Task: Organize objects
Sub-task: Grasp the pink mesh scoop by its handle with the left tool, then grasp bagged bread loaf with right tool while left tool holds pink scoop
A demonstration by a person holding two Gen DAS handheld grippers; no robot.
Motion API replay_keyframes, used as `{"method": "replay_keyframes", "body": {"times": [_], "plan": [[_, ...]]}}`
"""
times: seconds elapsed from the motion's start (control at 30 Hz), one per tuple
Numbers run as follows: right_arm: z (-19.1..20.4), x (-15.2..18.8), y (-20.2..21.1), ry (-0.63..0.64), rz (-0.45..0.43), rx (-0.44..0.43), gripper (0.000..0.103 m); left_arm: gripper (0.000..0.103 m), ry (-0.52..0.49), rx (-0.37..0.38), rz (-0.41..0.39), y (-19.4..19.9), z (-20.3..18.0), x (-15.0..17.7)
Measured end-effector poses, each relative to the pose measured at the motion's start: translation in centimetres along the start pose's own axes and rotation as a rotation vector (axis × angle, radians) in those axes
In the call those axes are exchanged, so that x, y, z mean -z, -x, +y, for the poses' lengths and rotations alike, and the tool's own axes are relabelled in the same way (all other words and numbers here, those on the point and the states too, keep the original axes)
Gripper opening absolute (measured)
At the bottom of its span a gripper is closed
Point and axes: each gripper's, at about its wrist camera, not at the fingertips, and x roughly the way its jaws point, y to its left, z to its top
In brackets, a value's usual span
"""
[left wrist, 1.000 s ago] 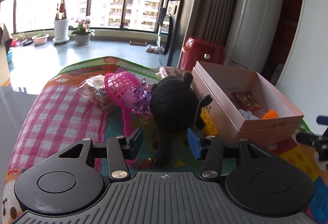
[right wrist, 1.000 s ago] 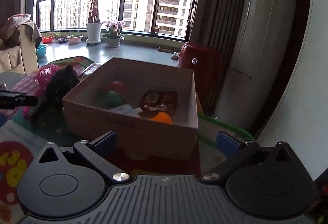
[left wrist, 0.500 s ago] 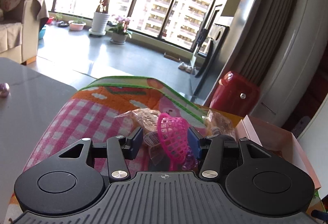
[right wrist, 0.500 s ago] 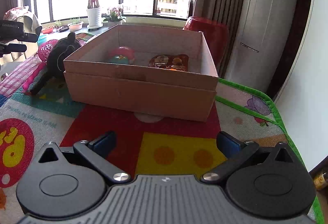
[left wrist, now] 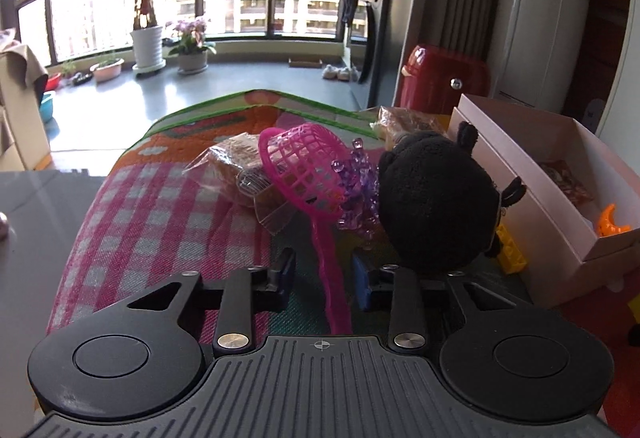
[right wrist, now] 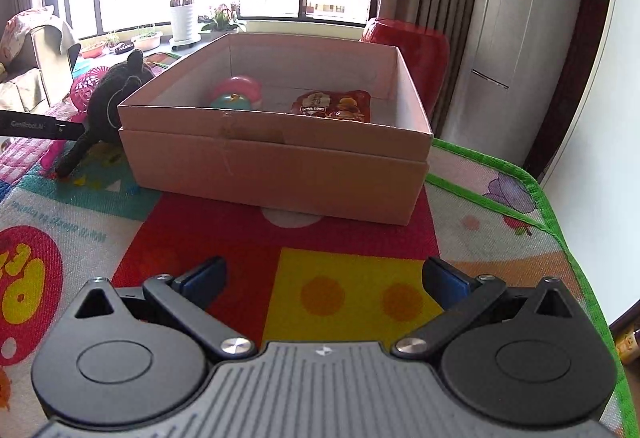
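A: Left wrist view first. Where's your left gripper [left wrist: 324,280] w/ the pink net scoop [left wrist: 308,173]?

B: Your jaws are closing, scoop handle runs btwn them. Pads don't look pressed on it; a gap shows on each side. Scoop's mesh head is tilted up, leaning on a clear-wrapped snack pack [left wrist: 236,173] on the play mat [left wrist: 160,205].

A: And next to it?

B: Purple bead cluster [left wrist: 358,181] touching the mesh, then the black plush toy [left wrist: 438,201] just right of that. A yellow block [left wrist: 510,252] sits btwn plush and the cardboard box [left wrist: 516,173]. An orange piece [left wrist: 610,224] and a red snack pack [left wrist: 568,179] are inside the box.

A: OK, right wrist view?

B: Your right gripper [right wrist: 324,278] is spread wide, nothing btwn the fingers, above the mat's red and yellow squares. Box is straight ahead, apart from the tips. Inside: a pink-and-teal toy [right wrist: 236,95] at left, the red pack at right. Plush is at the box's left corner, its tail trailing toward you; pink scoop behind it. A dark bar of the other gripper pokes in from the left edge.
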Motion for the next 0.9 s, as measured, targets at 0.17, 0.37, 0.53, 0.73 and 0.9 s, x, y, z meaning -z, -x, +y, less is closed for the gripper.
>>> {"method": "replay_keyframes", "body": {"times": [0.17, 0.37, 0.53, 0.73, 0.9], "plan": [[-0.1, 0.0, -0.1, -0.005, 0.006, -0.004, 0.103, 0.014, 0.065, 0.029, 0.007, 0.2, 1.3, 0.0], [0.0, 0.0, 0.0, -0.004, 0.004, 0.000, 0.103, 0.014, 0.034, 0.060, 0.054, 5.6, 1.8, 3.6], [1.5, -1.0, 1.1, 0.043, -0.034, -0.036, 0.103, 0.014, 0.055, 0.051, 0.051, 11.1, 2.6, 8.1], [7.8, -7.8, 3.6, 0.180, -0.146, -0.235, 0.103, 0.014, 0.104, 0.052, 0.008, 13.3, 3.4, 9.8], [15.0, -15.1, 0.1, 0.189, -0.036, -0.428, 0.103, 0.014, 0.130, 0.077, -0.020, 13.1, 4.0, 10.2]]}}
